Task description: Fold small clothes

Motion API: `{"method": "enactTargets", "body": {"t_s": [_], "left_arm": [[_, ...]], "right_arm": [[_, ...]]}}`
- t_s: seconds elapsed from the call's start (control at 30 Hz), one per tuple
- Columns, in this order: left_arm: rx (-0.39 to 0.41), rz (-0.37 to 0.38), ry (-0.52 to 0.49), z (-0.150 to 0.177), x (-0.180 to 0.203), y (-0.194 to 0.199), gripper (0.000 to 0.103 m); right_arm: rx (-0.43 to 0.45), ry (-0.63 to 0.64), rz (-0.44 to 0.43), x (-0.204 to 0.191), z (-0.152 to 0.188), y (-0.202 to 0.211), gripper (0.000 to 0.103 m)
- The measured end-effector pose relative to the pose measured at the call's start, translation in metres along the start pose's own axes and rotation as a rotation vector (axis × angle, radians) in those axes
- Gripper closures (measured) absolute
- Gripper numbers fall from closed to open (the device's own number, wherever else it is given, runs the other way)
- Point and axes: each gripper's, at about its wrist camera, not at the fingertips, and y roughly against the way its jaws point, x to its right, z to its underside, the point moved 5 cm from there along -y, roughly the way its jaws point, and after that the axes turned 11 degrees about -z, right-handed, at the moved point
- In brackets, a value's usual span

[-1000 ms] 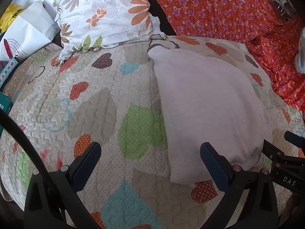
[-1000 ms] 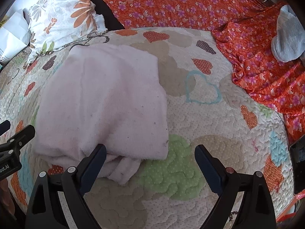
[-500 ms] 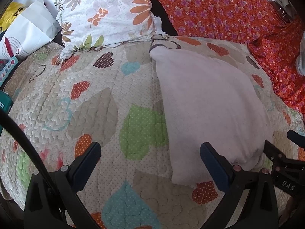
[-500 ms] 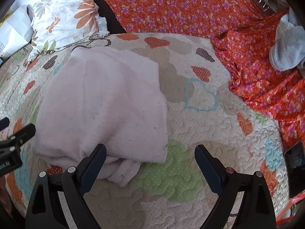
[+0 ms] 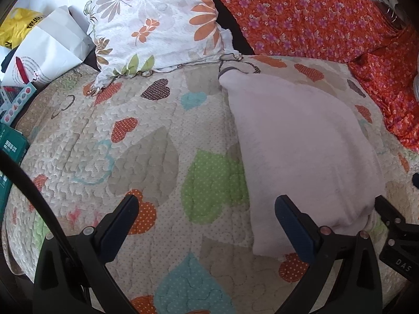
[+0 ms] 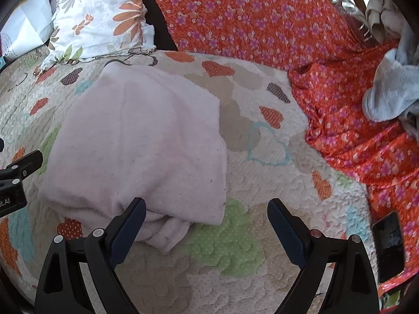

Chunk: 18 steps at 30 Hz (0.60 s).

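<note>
A pale pink folded garment (image 5: 301, 144) lies on the heart-patterned quilt (image 5: 146, 162); it also shows in the right wrist view (image 6: 141, 141). My left gripper (image 5: 207, 209) is open and empty, hovering over the quilt just left of the garment's near edge. My right gripper (image 6: 207, 212) is open and empty, above the garment's near right corner, its left finger (image 6: 128, 225) over the bunched lower edge. Neither touches the cloth.
A floral pillow (image 5: 157, 23) lies at the back left, with an orange flowered sheet (image 6: 262, 21) behind and to the right. Grey clothes (image 6: 387, 89) lie on the sheet at far right. A dark phone (image 6: 389, 246) lies near the right edge. Paper bags (image 5: 44, 49) lie at far left.
Both grippers have drifted slightly back and up; the right wrist view now shows more of the orange sheet and grey clothes. The garment has not moved.
</note>
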Motion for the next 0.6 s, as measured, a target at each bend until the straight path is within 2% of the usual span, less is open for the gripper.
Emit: {"method": "enactTargets", "body": {"t_s": [0.17,0.37,0.6], "left_arm": [[-0.005,-0.017,0.007,-0.001,-0.006,-0.003,0.000],[0.010,-0.081,0.018,-0.008,-0.021,-0.005,0.000],[-0.006,-0.091,0.047,-0.008,-0.037,-0.012,0.000]], "right_arm": [[0.017,0.043,0.018,-0.008,-0.002,0.002,0.007],[0.016,0.050,0.016,-0.010,-0.001,0.002,0.007],[0.037,0.062,0.020,-0.013,-0.003,0.007,0.007]]}}
